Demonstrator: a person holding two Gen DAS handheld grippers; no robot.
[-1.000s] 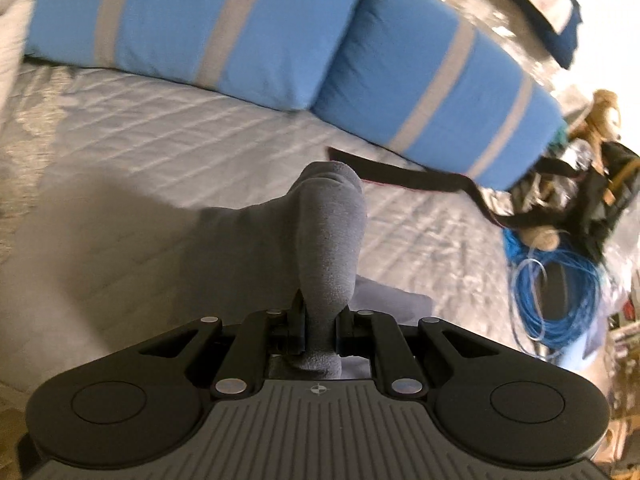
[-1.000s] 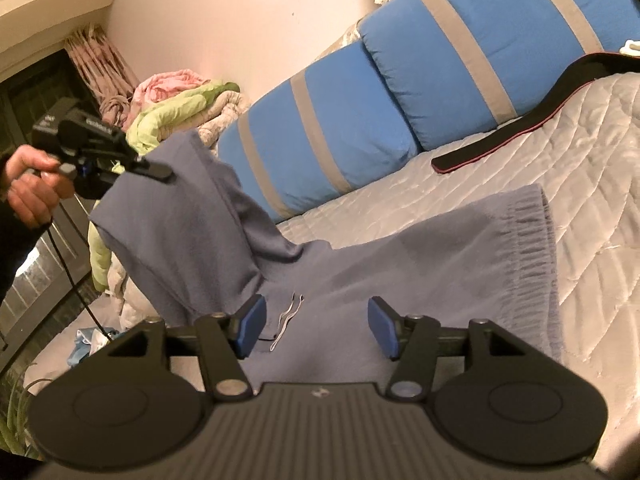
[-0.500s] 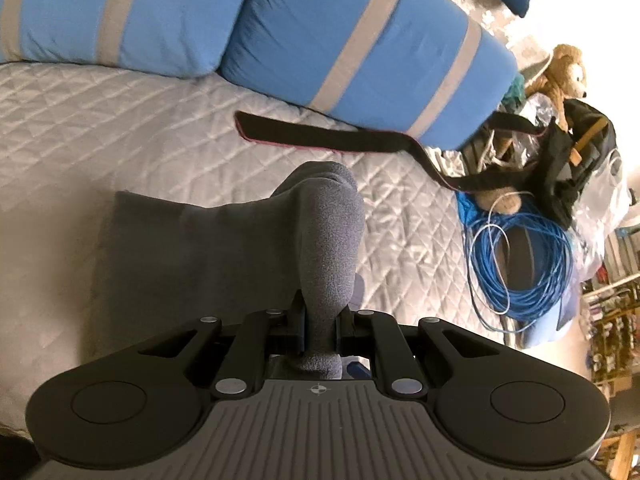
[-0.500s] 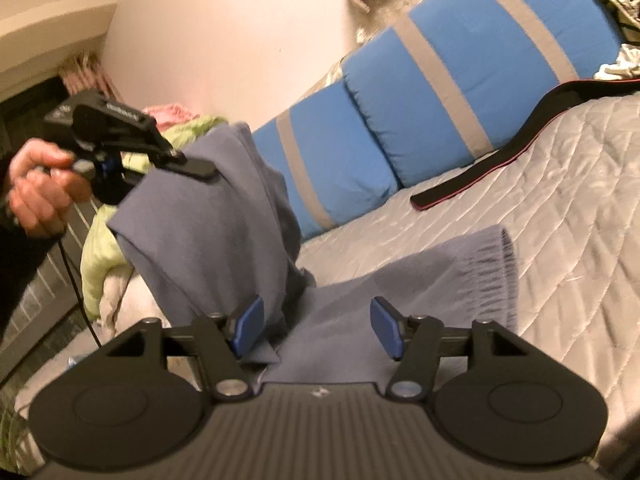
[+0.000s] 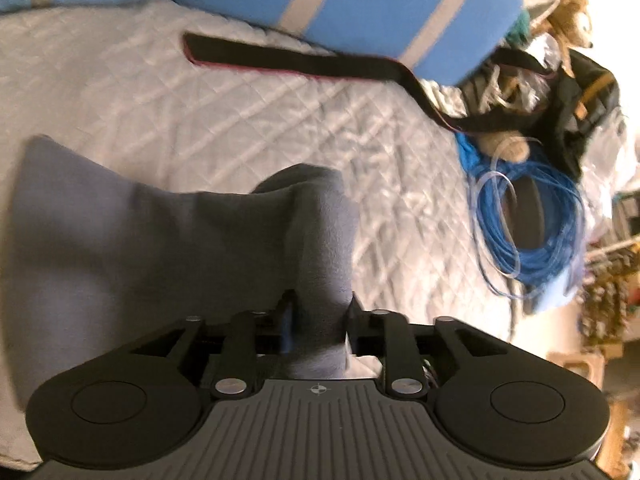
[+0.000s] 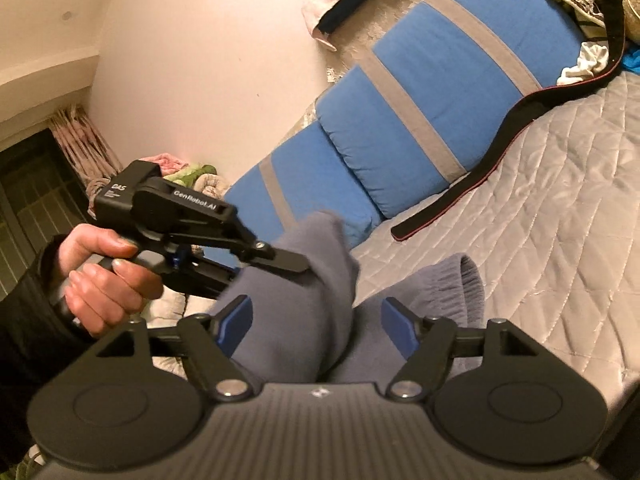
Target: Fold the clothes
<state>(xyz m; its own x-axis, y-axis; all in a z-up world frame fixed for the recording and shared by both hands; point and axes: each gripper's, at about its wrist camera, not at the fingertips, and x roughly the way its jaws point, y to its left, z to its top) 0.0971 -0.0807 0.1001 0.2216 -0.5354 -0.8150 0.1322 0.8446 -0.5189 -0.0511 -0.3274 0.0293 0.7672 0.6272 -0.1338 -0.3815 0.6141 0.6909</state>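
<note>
A: Left claw?

B: Narrow and easing apart, with a thick fold of the grey garment between the pads and pressed against both. Pointed steeply down at the bed.

A: And seen from the other side?

B: Gripped by a hand in a dark sleeve, up at the left. Cloth raised in a hump at its tip and hanging from there down to the quilt.

A: Right claw?

B: Wide and opening further. Blue pads well apart, with that raised cloth in the gap but neither pad pressing on it. Nothing held.

A: Rest of the garment?

B: Spread flat on the quilt, mostly to the left in the left camera. Ribbed hem curled up just beyond the right pad in the right camera.

A: Around it?

B: Two blue pillows with grey stripes along the wall. Black strap across the quilt in front of them, well apart from the garment. Coil of blue cable and a teddy bear off the bed's far edge. Left view blurred.
</note>
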